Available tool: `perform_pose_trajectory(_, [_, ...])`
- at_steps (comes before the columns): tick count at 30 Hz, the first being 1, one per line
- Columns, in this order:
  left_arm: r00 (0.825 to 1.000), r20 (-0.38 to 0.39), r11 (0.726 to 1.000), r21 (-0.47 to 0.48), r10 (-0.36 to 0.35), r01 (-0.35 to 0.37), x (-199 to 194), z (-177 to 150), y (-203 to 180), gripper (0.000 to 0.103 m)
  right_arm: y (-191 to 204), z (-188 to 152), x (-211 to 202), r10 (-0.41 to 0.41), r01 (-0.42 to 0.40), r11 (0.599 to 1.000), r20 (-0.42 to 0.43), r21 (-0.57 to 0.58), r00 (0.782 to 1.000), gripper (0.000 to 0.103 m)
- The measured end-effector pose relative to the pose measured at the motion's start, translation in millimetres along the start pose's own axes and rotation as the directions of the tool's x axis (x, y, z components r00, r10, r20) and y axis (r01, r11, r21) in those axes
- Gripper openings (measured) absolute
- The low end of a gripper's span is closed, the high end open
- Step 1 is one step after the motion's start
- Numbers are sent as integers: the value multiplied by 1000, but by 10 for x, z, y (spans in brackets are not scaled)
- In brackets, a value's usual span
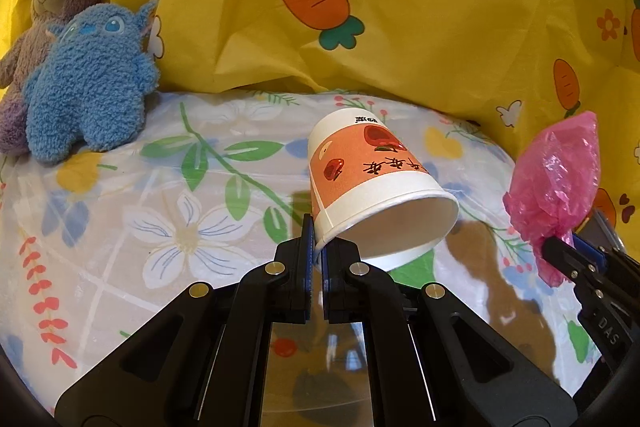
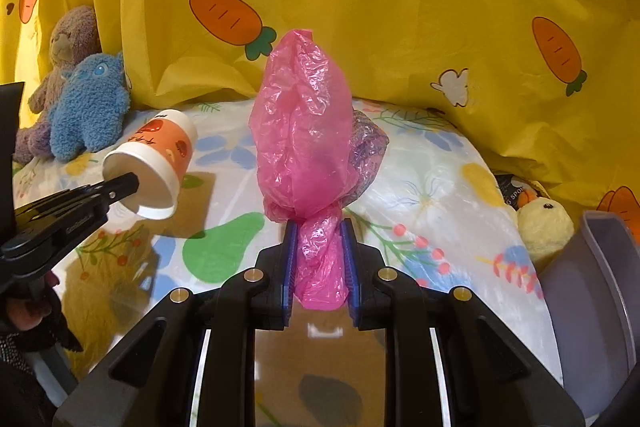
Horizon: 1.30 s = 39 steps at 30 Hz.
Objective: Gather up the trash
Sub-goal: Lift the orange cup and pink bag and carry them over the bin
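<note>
**Both pieces of trash gripped; bin low at the right**

Pink plastic bag point(image 2: 304, 123) standing upright in the centre of the right wrist frame, long axis vertical, twisted neck at the bottom and crumpled body ballooning above. Clamped at that neck by the right gripper point(image 2: 320, 263), blue pads pressed into the plastic on both sides. Lifted clear of the floral sheet point(image 2: 436, 163), judging by the shadow underneath. A second, paler scrap of clear film point(image 2: 370, 147) showing just behind the bag at centre right; held or loose, cannot tell.

Paper cup point(image 1: 372, 183) in the centre of the left wrist frame, tilted with its open mouth toward the lower right and its base toward the upper centre. Pinched at the rim wall by the left gripper point(image 1: 316, 255), jaws squeezed nearly together with only the cup wall between them.

Grey bin point(image 2: 592, 287) at the lower right edge of the right wrist frame, just beside the right gripper and well apart from the cup at far left. Probably the bag to drop first, being nearer; cup to cross the whole frame afterwards.

Plush toys point(image 1: 80, 67) at the upper left, yellow carrot-print cloth point(image 1: 440, 7) behind everything, a yellow chick toy point(image 2: 544, 227) near the bin.
</note>
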<state>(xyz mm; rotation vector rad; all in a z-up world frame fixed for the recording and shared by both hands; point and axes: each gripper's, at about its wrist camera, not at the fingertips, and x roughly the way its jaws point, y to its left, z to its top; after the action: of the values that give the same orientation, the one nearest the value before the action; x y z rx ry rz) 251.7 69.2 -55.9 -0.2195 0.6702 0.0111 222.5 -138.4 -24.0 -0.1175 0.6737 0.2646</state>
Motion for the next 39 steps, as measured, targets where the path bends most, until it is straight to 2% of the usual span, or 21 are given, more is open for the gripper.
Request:
perform_pose_trajectory(4, [1000, 10, 999, 36, -23, 22, -74, -6, -205, 3, -152, -138, -377, 10, -11, 1000, 53, 28, 999, 22])
perform_pose_trajectory(8, [995, 21, 991, 88, -99, 97, -258, -52, -535, 3, -324, -260, -685, 6, -11, 999, 94, 49, 996, 22])
perform_pose_trajectory(14, [975, 17, 955, 207, -220, 212, -557, -136, -1263, 3, -703, -425, -1082, -56, 42, 994, 147, 97, 988, 22])
perform_pose_trajectory(17, [952, -7, 919, 259, -307, 298, -665, -175, -1709, 3, -972, -508, -1264, -126, 103, 985, 170, 139, 977, 23])
perform_pose_trajectory(22, [893, -71, 836, 325, -445, 442, -735, -195, -2502, 3, -1482, -613, -1504, -270, 225, 947, 188, 231, 944, 23])
perform_pose_trajectory(25, [861, -119, 790, 352, -494, 502, -675, -217, -2979, 3, -1761, -687, -1596, -360, 300, 911, 187, 284, 914, 24])
perform_pose_trajectory(27, [839, -159, 762, 357, -520, 540, -608, -263, -3258, 3, -1928, -738, -1624, -390, 322, 892, 180, 317, 903, 24])
perform_pose_trajectory(32, [819, -219, 728, 377, -531, 573, -396, -418, -3741, 3, -2289, -861, -1622, -452, 373, 850, 152, 372, 879, 25])
perform_pose_trajectory(39, [788, -265, 702, 359, -556, 615, -180, -525, -3944, 4, -2576, -977, -1505, -463, 382, 827, 113, 412, 879, 25])
